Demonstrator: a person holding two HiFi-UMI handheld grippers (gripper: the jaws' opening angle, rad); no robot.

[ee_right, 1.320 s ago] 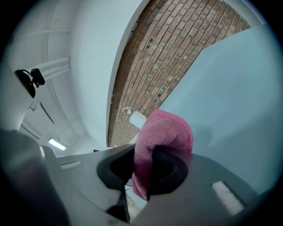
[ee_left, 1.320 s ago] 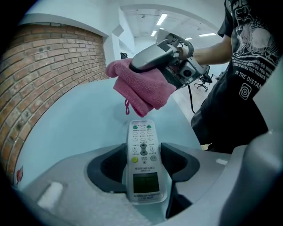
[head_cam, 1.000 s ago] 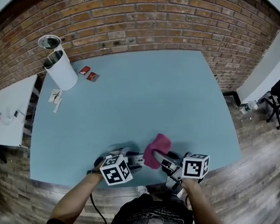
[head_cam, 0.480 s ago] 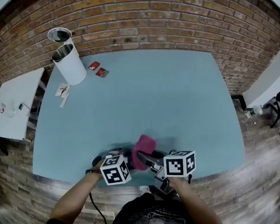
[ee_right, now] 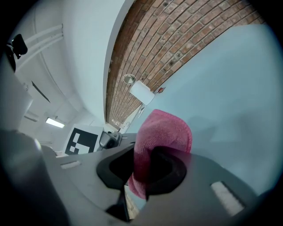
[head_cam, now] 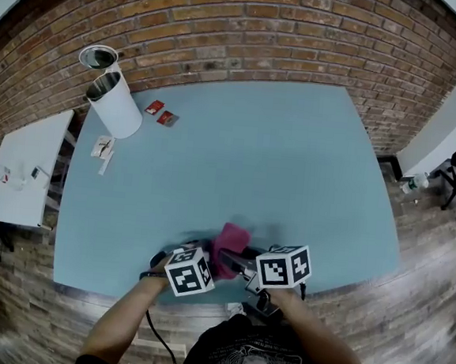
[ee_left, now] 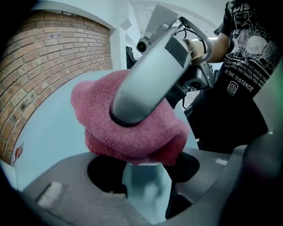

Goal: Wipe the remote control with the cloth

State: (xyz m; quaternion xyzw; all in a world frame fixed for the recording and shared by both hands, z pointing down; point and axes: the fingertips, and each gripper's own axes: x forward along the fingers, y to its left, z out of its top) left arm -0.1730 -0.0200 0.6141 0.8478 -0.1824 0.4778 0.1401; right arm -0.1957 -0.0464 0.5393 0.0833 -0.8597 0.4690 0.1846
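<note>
"Left gripper view: what is seen between the jaws?"

"The left gripper [ee_left: 147,170] is closed on a pale, blurred remote control [ee_left: 143,190], whose far end is covered by a pink cloth [ee_left: 132,141]. The cloth is pressed from above by a grey jaw of the right gripper [ee_right: 142,174]."

"And how is the cloth held?"

"It is pinched between the right gripper's jaws, and a rounded fold is shown above them. In the head view, both grippers are found at lower centre, close together near the front edge of the light blue surface [head_cam: 254,156]. A white cylindrical container [head_cam: 115,110] and two small red packets [head_cam: 167,118] are seen at upper left, by the brick wall [head_cam: 249,28]."
</note>
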